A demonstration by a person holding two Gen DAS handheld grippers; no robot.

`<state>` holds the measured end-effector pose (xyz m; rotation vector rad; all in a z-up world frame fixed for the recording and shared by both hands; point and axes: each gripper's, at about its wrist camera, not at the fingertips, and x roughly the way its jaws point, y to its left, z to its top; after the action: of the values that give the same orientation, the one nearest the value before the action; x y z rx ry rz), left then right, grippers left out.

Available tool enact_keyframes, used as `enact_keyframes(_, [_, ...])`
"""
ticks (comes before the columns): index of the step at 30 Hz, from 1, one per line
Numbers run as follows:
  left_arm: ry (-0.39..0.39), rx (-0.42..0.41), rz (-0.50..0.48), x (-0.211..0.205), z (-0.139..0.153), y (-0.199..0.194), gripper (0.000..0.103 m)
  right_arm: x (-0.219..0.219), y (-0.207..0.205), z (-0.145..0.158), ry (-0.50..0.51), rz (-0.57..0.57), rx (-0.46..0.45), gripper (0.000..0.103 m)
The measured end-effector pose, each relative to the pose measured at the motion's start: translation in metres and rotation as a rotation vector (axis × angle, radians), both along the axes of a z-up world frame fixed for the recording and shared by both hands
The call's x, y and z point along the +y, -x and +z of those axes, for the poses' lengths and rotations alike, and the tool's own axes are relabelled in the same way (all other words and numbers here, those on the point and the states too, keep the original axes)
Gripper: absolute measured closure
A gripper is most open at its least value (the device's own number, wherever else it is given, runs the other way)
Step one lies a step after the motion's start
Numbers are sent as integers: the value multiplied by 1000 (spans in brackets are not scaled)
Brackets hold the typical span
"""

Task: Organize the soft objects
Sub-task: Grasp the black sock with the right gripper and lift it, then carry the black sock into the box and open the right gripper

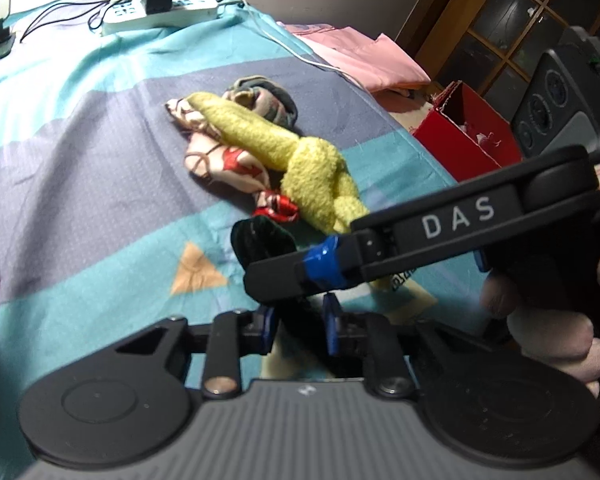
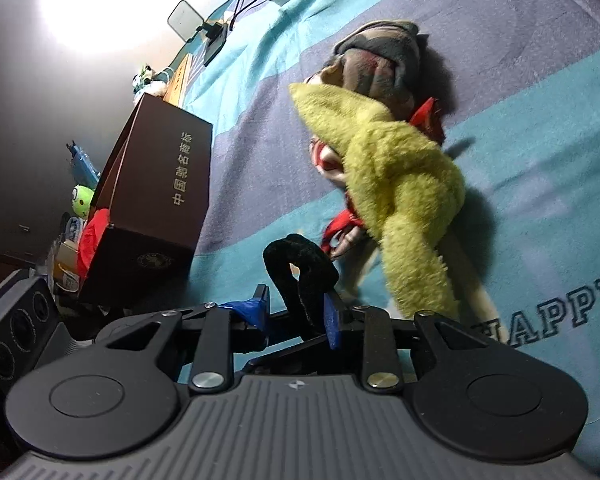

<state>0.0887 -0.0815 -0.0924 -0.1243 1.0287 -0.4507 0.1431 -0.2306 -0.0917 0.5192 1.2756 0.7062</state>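
Note:
A black velvet scrunchie point(image 1: 262, 242) point(image 2: 300, 268) sits between both grippers' fingers above the bedsheet. My left gripper point(image 1: 298, 328) is closed around its near end. My right gripper point(image 2: 296, 316) is closed on it too; in the left wrist view the right gripper point(image 1: 276, 276) reaches in from the right. Behind lies a pile of soft things: a fuzzy yellow sock point(image 1: 300, 152) point(image 2: 400, 184), a red-and-white patterned cloth point(image 1: 224, 160) and a grey-patterned rolled cloth point(image 1: 264, 96) point(image 2: 380, 60).
A striped teal and purple bedsheet point(image 1: 100, 160) covers the bed. A white power strip point(image 1: 160, 8) with cables lies at the far end. A red box point(image 1: 468, 132) stands off the right edge. A brown box point(image 2: 152, 200) stands beside the bed.

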Motion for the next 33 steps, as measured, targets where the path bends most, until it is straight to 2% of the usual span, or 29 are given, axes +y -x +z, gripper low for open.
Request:
enact_keyframes(5, [-28,-34,38,29,18,22,86,37,8,13,-36,60,-31,92])
enact_keyframes(8, [-34,-76,83,55,35,34,86,65,12,31,-71,106,-86,92])
enact_keyframes(16, [-75,-305,167,137,111,59,86,147,12,101,-209,171,-340,92])
enact_keyframes(20, [-115,-394,200,179,137,51,86,188,-6,113,-259,156,-411,92])
enact_keyframes(22, [-137,-419,211,197,141,43,86,209,-13,115,-251,146,-450,92])
enact_keyframes(24, [-131,-417,226,217,139,31,86,229,-22,110,-225,139,-466,91])
enact_keyframes(30, [-99,-296,257,256,105,-5,85,264,-34,77,-91,119,-422,88])
enact_keyframes(33, [-114,-228,270,264,80,-12,74,273,-36,60,-22,109,-377,88])
